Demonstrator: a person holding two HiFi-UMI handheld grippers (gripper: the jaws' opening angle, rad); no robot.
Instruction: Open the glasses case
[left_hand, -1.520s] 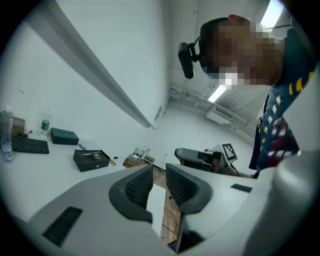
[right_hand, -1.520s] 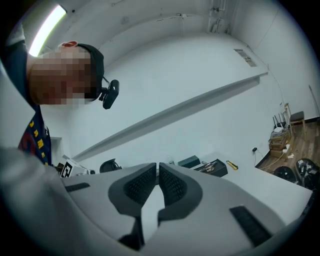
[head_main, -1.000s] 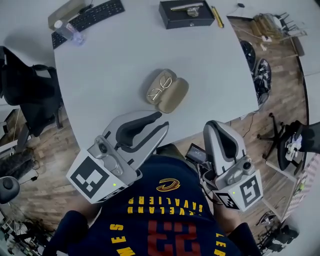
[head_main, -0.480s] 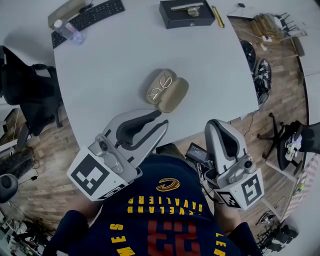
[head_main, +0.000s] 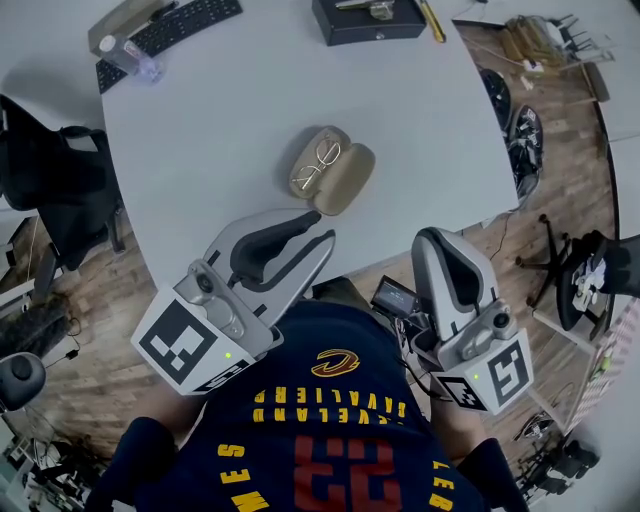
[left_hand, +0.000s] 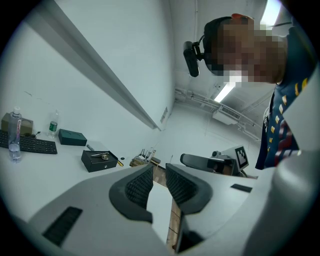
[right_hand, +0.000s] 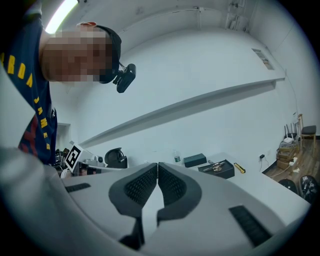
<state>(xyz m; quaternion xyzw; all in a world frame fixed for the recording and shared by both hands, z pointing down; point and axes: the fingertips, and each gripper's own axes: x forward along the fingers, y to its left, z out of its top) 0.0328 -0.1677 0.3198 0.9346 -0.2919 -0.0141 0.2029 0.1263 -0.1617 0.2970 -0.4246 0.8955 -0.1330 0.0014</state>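
The tan glasses case (head_main: 335, 172) lies open on the white table (head_main: 200, 150), with wire-framed glasses (head_main: 318, 165) resting in its left half. Both grippers are held close to the person's body at the table's near edge, short of the case. My left gripper (head_main: 322, 228) points toward the case; its jaws stand apart with nothing between them, as the left gripper view (left_hand: 159, 167) also shows. My right gripper (head_main: 440, 238) is off to the right of the case, and its pads meet with nothing between them (right_hand: 158, 164). Neither gripper view shows the case.
At the table's far edge are a black box (head_main: 370, 18) with a yellow pen beside it, a keyboard (head_main: 170, 30) and a water bottle (head_main: 125, 55). A dark chair (head_main: 50, 190) stands left of the table. Chairs and clutter sit on the wooden floor to the right.
Only the head view has shifted slightly. The case and both grippers keep their places, and the jaws have not changed.
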